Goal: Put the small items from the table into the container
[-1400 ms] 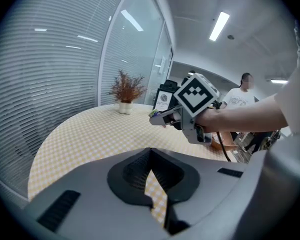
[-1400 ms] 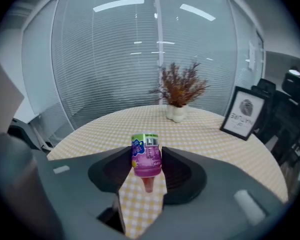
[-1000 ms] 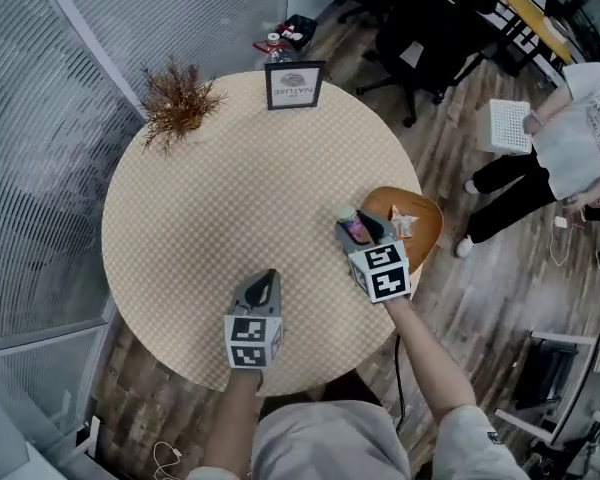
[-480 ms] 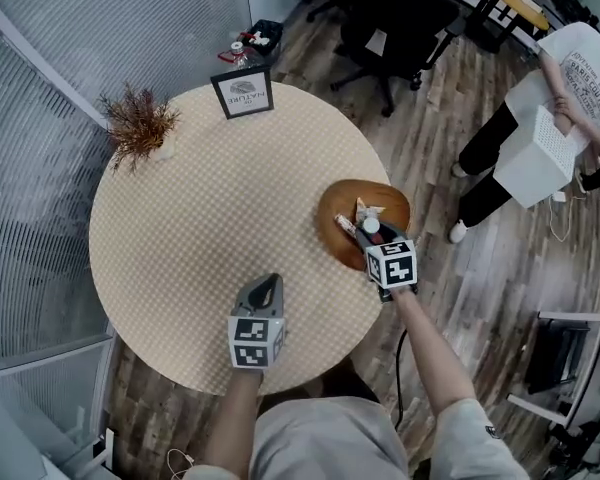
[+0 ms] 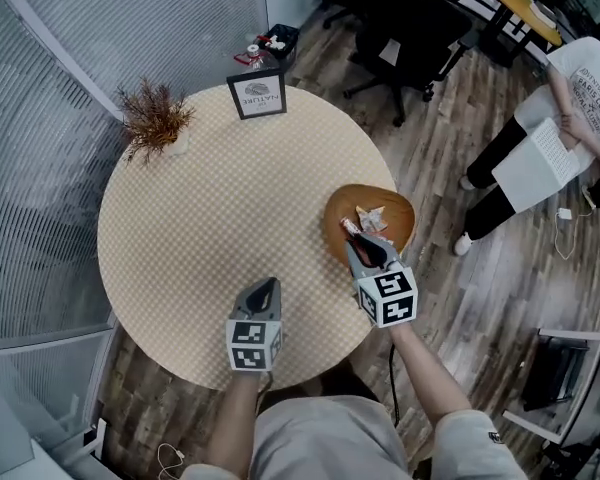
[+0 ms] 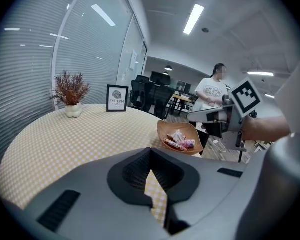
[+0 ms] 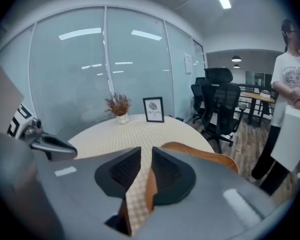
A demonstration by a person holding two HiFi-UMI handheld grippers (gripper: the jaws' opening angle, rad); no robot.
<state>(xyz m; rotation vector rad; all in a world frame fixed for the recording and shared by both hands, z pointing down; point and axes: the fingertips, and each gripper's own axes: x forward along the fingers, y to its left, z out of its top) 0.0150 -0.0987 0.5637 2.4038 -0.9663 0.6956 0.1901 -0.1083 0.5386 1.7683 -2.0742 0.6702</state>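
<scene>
Your left gripper (image 5: 264,288) was squeezed tight shut with nothing in it, low over the checked table (image 5: 210,198) near your side. Your right gripper (image 5: 359,244) sat at the near edge of the brown bowl (image 5: 332,218). Its jaws were closing with nothing between them; only table and bowl rim showed through the gap. The little wrapped snacks (image 5: 368,218) lay inside the bowl, at the table's right edge. They looked light and crinkly, so I think they would slip or squash easily. One would be best pinched gently across its middle, not by the thin wrapper ends. The bowl looked hard and might slide if you bumped it.
</scene>
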